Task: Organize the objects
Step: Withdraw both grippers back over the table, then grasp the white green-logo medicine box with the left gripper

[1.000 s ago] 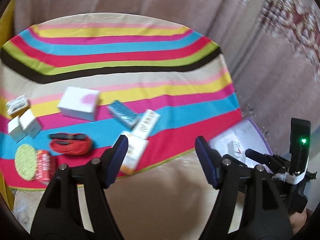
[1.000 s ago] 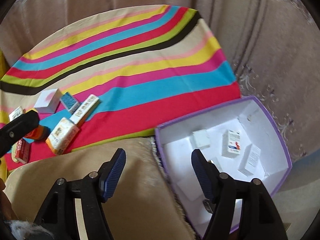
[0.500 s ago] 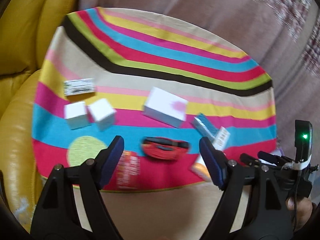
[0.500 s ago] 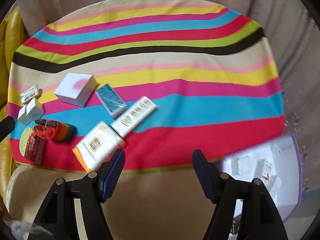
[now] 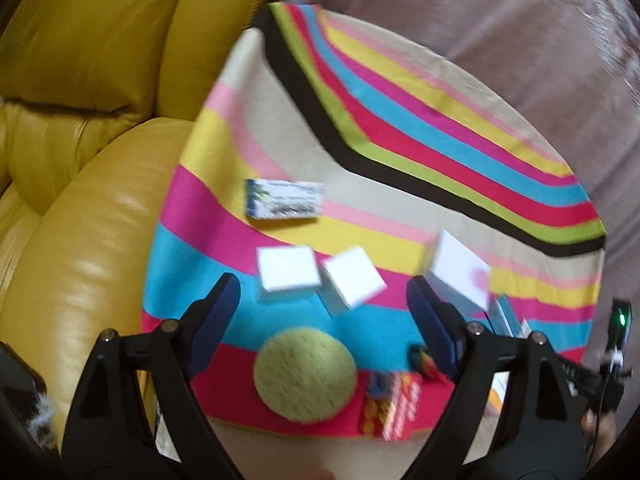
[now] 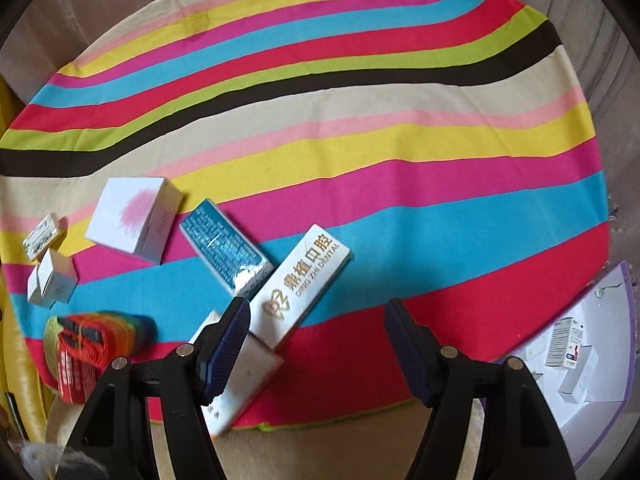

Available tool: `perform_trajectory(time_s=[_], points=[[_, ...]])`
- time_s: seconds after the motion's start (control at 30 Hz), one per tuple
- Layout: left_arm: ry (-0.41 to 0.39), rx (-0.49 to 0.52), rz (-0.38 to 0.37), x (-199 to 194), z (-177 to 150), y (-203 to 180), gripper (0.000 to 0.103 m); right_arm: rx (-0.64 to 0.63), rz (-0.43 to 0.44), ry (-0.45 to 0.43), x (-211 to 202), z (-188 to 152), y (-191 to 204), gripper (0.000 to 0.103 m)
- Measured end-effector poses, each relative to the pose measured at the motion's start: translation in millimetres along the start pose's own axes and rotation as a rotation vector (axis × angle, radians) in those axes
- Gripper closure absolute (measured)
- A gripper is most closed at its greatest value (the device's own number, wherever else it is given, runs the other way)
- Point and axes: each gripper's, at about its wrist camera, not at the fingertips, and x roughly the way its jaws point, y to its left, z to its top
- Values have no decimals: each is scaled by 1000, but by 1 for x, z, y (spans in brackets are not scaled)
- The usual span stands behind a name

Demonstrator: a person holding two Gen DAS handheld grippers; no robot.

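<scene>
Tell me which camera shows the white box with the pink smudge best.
The right wrist view: the white box with the pink smudge lies sharp and whole on the striped cloth. The left wrist view shows it blurred, its lower corner behind a gripper finger.

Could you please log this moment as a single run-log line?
left tool: open, empty, above round green pad | right tool: open, empty, near dental box | purple-edged bin: holds small boxes
</scene>
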Motion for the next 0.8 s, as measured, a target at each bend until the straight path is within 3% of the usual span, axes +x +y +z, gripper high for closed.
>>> perform_trajectory(time_s=[0.2,0.37,0.63,0.8], points=[[33,-6,95,38,32,-10,5,-7,8,17,12,3,5,33],[97,-31,208,81,48,-17,5,29,22,2,12,3,0,33],[120,-41,344,110,55,-18,5,55,48,9,18,0,-5,33],[131,-8,383,117,52,-18,20,50,50,-1,16,-3,-2,33]])
